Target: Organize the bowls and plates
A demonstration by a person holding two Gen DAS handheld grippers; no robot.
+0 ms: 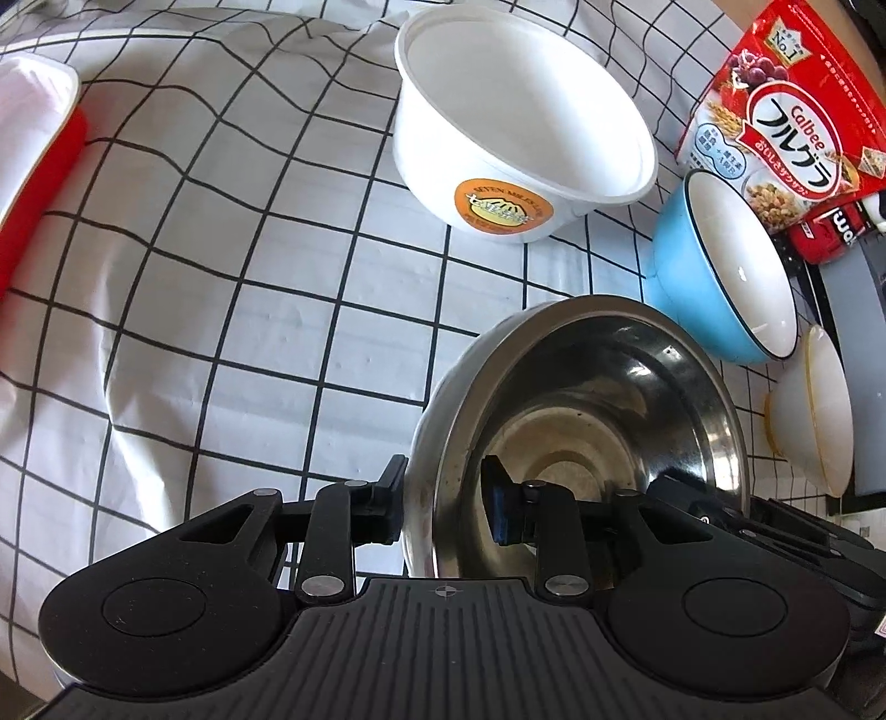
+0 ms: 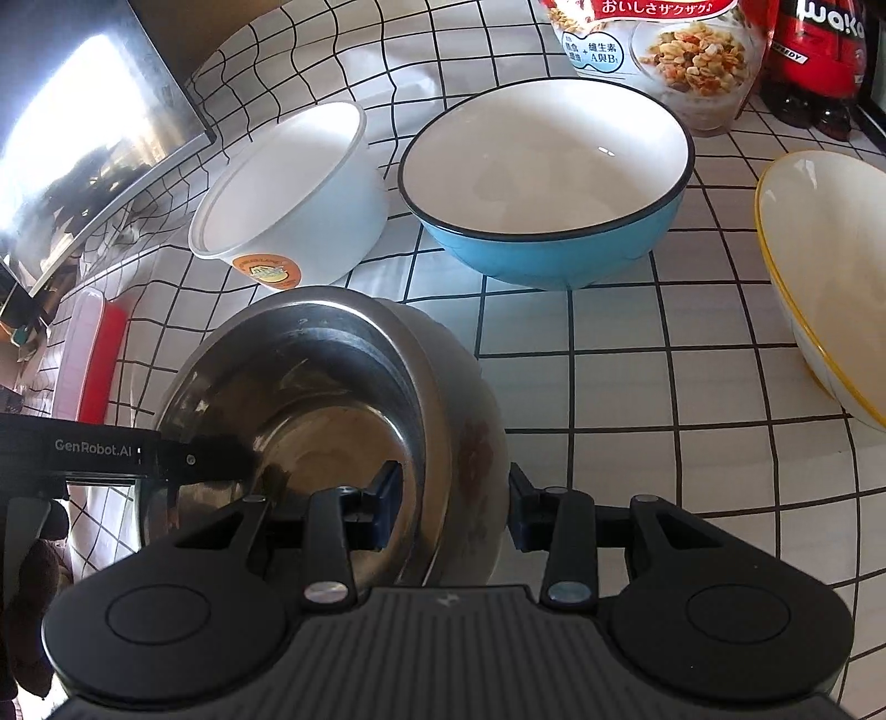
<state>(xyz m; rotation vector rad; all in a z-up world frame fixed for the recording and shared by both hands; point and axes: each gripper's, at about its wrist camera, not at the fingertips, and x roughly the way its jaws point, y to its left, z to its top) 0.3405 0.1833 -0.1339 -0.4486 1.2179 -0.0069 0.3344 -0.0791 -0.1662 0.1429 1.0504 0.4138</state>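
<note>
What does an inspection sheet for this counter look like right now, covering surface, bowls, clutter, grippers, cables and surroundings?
Surface: white cloth with black grid lines, wrinkled in places.
Job's things: steel bowl tilted, held by both grippers on opposite sides of its rim; white plastic tub with orange sticker, blue bowl with white inside and yellow-rimmed white bowl stand apart on the cloth, all empty.
Clutter: cereal bag, red-labelled bottle, red container with pale lid.
Grippers: left gripper and right gripper each clamp the steel bowl's wall, one finger inside, one outside.
Cables: nothing seen.
Surroundings: shiny metal panel at the counter's edge.
</note>
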